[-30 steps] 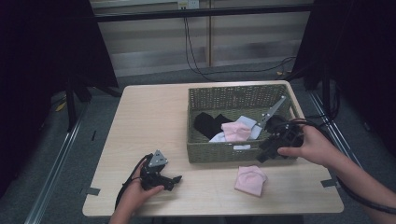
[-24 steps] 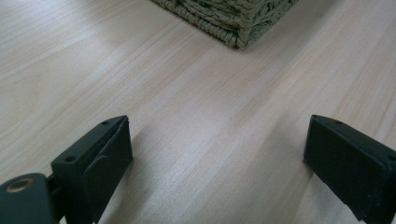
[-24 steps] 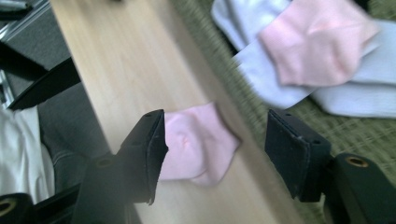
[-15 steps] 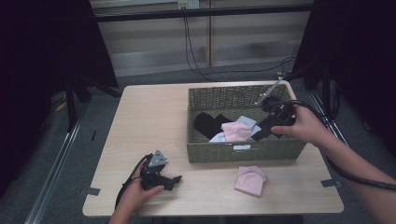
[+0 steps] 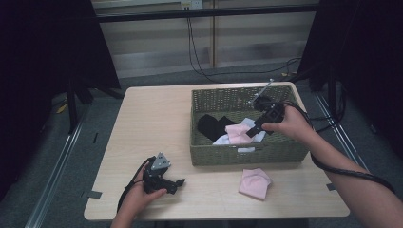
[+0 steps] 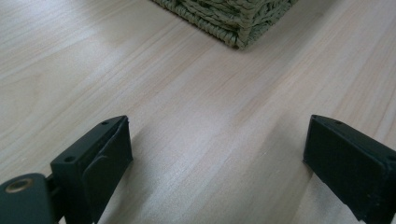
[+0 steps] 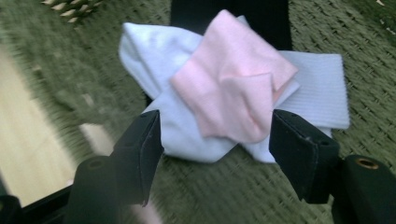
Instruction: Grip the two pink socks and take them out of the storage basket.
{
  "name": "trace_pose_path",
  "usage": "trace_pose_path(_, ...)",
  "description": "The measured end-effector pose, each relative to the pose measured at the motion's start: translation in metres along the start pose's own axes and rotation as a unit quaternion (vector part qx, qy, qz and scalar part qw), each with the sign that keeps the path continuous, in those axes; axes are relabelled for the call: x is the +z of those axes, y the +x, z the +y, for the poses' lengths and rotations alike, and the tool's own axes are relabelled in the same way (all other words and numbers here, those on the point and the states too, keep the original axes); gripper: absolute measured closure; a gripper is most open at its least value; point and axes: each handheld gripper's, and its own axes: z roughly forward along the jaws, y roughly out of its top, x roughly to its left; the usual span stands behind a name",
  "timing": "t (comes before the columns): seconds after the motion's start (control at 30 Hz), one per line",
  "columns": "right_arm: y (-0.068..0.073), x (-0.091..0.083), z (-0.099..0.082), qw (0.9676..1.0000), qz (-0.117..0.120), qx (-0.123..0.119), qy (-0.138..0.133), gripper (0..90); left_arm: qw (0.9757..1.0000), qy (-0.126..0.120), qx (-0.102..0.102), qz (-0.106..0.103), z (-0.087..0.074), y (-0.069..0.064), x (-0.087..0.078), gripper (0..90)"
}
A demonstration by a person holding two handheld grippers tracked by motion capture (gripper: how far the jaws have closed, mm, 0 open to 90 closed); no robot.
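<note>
Since a second ago the right gripper (image 5: 258, 127) has left the basket's near right corner and gone in over the basket (image 5: 247, 156), dropping toward the heap of socks, while the left gripper (image 5: 171, 183) has kept its place on the table (image 5: 152, 123); the right jaws have just been opening and now stand apart on either side of the pink sock (image 7: 236, 86), pads not yet pressing, nothing clamped between them; that straddle looks meant for a pinch on the topmost piece, since the pink sock lies folded on the white sock (image 7: 187, 126), which in turn covers a black sock (image 5: 214, 126) on the basket floor; the left jaws are also wide apart and empty over bare wood, parked out of the way near the basket's corner; another pink sock (image 5: 254, 183) lies flat on the table just in front of the basket, probably the mate awaiting its pair; the basket is stiff olive wicker with a coarse weave; the socks are soft ribbed knit, limp and creased; the tabletop is smooth pale wood grain.
</note>
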Motion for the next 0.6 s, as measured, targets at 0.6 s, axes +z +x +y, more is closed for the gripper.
trace_pose_path(0.6, -0.024, 0.051, 0.017, 0.9991, -0.033, 0.018, 0.02, 49.3, 1.0, 0.0, 0.001, 0.0, 0.0, 0.0, 0.0, 7.2)
